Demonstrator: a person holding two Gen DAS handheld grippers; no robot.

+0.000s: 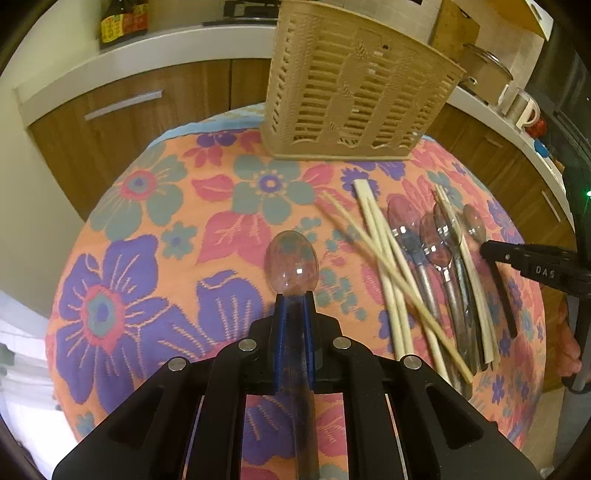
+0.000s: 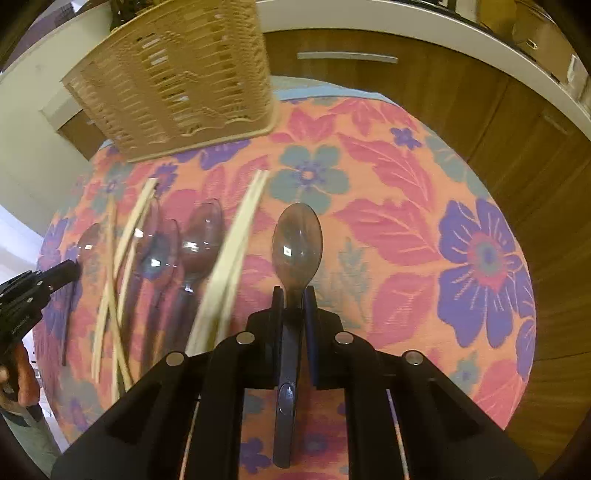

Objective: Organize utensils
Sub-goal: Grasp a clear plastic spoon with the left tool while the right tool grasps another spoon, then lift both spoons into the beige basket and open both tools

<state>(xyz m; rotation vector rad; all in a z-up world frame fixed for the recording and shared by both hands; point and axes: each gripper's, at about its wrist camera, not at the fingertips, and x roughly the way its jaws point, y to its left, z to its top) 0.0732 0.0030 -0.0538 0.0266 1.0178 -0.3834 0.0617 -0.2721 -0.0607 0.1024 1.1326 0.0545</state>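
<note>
Location: a domestic kitchen. Evidence: brown wood-grain base cabinets with metal bar handles (image 1: 122,105) run beneath a white curved countertop (image 1: 166,46). The countertop carries dark sauce bottles with yellow and red labels (image 1: 123,20), a steel pot with a glass lid (image 1: 487,66) and a white mug (image 1: 526,110). A black gas hob (image 1: 251,11) is partly visible at the top edge.

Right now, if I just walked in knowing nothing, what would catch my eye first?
Probably the loud floral tablecloth spread over the whole table. Then the clear plastic spoons: the left hand-held gripper pinches one spoon and the right hand-held gripper another spoon, bowls pointing forward. Between them lies a jumble of chopsticks and more spoons, with a beige slotted basket at the far edge.
</note>
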